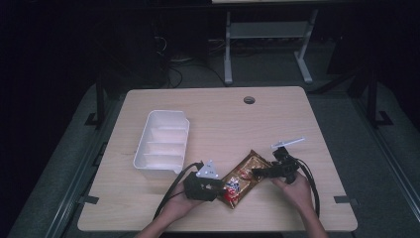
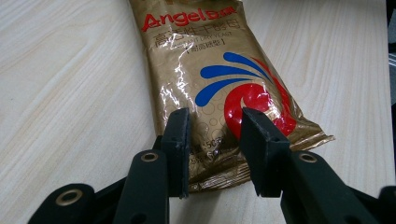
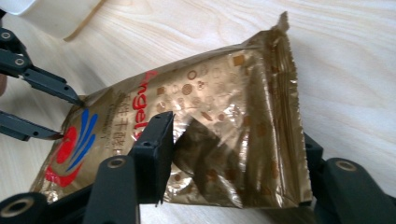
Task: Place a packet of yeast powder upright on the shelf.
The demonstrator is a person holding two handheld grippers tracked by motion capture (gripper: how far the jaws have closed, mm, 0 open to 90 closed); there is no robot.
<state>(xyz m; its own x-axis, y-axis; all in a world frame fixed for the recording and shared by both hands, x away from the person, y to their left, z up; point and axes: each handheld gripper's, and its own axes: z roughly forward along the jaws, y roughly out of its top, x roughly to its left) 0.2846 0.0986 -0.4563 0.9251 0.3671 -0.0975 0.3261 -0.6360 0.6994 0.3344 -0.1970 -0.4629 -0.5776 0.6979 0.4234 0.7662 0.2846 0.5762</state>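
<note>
From the high view, the gold yeast pouch [image 1: 241,179] is lying flat on the bench [image 1: 218,124], near its front edge, between the two hands. The left tool [image 1: 218,187] is meeting the pouch's near-left end; the right tool [image 1: 257,173] is meeting its far-right end. A white divided tray [image 1: 163,144] is standing beyond the left tool, apart from the pouch.

From the left gripper view, the left tool [image 2: 215,144] is pinching the bottom seam end of the pouch [image 2: 219,74]. Both pads are pressing on the foil, and the printed face is stretching away ahead of the jaws.

From the right gripper view, the right tool [image 3: 233,154] is straddling the opposite end of the pouch [image 3: 219,116], whose edge is lifting and creasing between the jaws. The jaws are standing part-way spread; firm contact by both pads cannot be confirmed. The left tool's fingertips [image 3: 70,98] are showing far ahead at the other end.

Judged step: securing a two-ended hold on the pouch. The next move calls for the right tool to press fully together on the raised edge before any lift, probably toward the tray.
</note>
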